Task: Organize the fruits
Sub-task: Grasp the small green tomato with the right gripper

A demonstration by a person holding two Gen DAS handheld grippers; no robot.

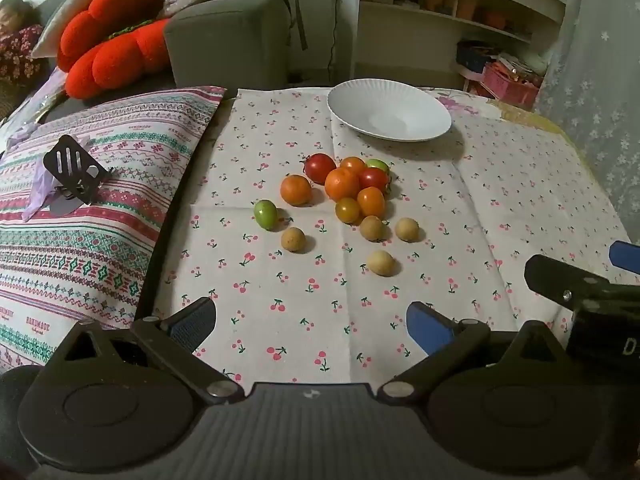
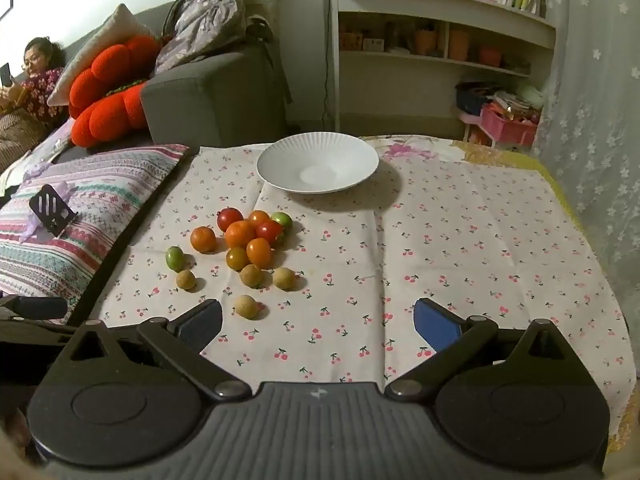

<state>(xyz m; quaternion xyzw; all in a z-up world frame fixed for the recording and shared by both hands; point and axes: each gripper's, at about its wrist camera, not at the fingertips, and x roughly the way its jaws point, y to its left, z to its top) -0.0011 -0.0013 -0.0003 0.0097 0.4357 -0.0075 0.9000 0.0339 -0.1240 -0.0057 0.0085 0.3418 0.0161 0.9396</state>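
A cluster of small fruits lies on the cherry-print cloth (image 1: 500, 216): several orange tomatoes (image 1: 341, 184), red ones (image 1: 319, 167), a green one (image 1: 265, 213) set apart at the left, and several tan longans (image 1: 381, 263) nearest me. A white ribbed plate (image 1: 389, 109) stands empty behind them. My left gripper (image 1: 312, 322) is open and empty, short of the fruits. In the right wrist view the fruits (image 2: 240, 234) lie left of centre, the plate (image 2: 318, 167) beyond. My right gripper (image 2: 318, 322) is open and empty; a longan (image 2: 246, 306) lies just past its left finger.
A patterned pillow (image 1: 80, 216) with a black slotted stand (image 1: 74, 174) lies left of the cloth. A grey sofa with red cushions (image 1: 116, 40) and a person sits at the back left. A white shelf (image 1: 452, 16) stands behind. The right gripper's body (image 1: 588, 292) shows at the right.
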